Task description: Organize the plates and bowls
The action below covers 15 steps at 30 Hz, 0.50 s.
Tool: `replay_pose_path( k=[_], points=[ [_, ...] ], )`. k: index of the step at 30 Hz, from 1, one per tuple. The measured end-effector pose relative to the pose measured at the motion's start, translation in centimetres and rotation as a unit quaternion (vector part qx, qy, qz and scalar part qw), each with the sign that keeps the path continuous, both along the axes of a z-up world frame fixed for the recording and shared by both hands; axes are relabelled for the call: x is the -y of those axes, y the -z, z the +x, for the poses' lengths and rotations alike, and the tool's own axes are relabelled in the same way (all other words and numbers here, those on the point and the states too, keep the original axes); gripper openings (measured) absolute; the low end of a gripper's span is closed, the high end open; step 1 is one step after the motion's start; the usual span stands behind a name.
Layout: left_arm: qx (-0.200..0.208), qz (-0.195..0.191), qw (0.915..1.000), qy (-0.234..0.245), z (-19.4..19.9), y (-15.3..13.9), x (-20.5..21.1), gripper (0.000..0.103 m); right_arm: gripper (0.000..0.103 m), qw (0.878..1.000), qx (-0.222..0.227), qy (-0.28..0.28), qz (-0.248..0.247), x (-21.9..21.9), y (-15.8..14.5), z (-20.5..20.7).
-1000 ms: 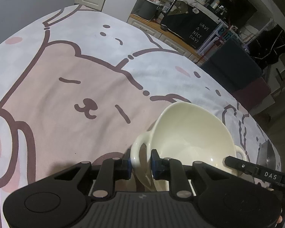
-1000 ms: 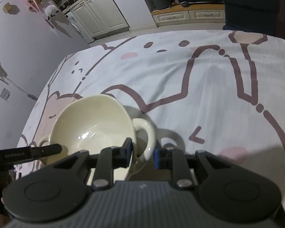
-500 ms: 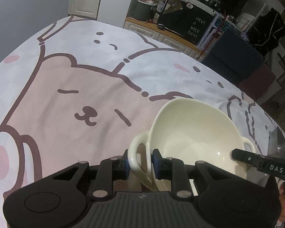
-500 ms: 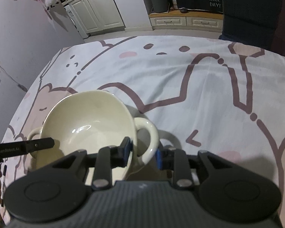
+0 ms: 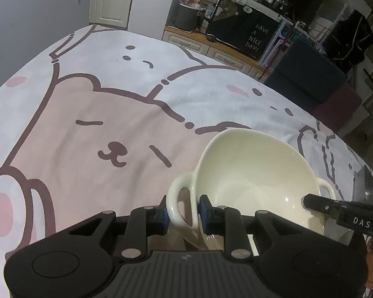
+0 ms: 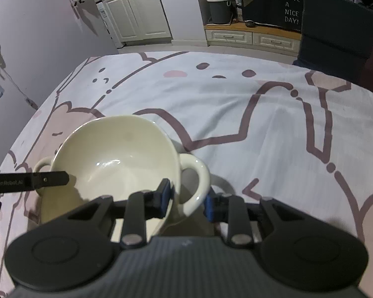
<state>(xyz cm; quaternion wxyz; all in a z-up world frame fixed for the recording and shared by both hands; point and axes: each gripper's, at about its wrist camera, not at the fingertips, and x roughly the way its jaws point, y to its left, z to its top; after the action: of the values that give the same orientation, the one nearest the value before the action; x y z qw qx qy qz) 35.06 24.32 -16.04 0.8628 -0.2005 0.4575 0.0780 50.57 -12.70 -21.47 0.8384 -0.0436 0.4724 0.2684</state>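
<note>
— What did we have in front of us?

— A cream ceramic bowl with a loop handle on each side, low over the near part of the surface, which was covered by a white and pink cloth printed with brown-outlined bears. The bowl sat between our two grippers.

— And the left gripper?

— We saw it clenched on the bowl's left handle. One blue pad pressed the outside of the loop, and the other lay against the inner wall of the bowl just behind it (so loop and wall were pinched together).

— The right gripper?

— It was much the same, mirrored. It grasped the right handle, with one pad inside the rim and the other against the outer curve of the loop. In each wrist view, one black finger of the other gripper reached in across the far handle.

— Was the bowl level?

— In the left view it looked tipped, with its far rim higher than the near one. We could not tell whether its base touched the cloth, since our own grippers hid the underside. There was a shadow on the cloth close beside the right handle.

— Anything beyond the surface?

— White cabinets, a grey bucket on a low wooden counter, and a dark sign reading "HAVE A NICE DAY!", all well apart from the bowl.
</note>
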Motion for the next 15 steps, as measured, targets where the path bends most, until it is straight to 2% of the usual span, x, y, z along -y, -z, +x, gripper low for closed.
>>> replay_pose_path(
  k=[6, 13, 15],
  points=[
    [0.001, -0.006, 1.0, -0.004, 0.0, 0.0, -0.1, 0.025, 0.031, 0.996, -0.045, 0.041, 0.059, 1.5, 0.5, 1.2],
    [0.017, -0.003, 0.9998, -0.005, -0.2, 0.2, -0.2, 0.025, 0.029, 0.992, -0.052, 0.051, 0.105, 2.3, 1.7, 1.5],
    [0.019, 0.003, 0.9998, 0.0, -0.2, 0.2, -0.1, 0.025, 0.029, 0.994, -0.04, 0.037, 0.094, 2.3, 1.5, 1.3]
  ],
)
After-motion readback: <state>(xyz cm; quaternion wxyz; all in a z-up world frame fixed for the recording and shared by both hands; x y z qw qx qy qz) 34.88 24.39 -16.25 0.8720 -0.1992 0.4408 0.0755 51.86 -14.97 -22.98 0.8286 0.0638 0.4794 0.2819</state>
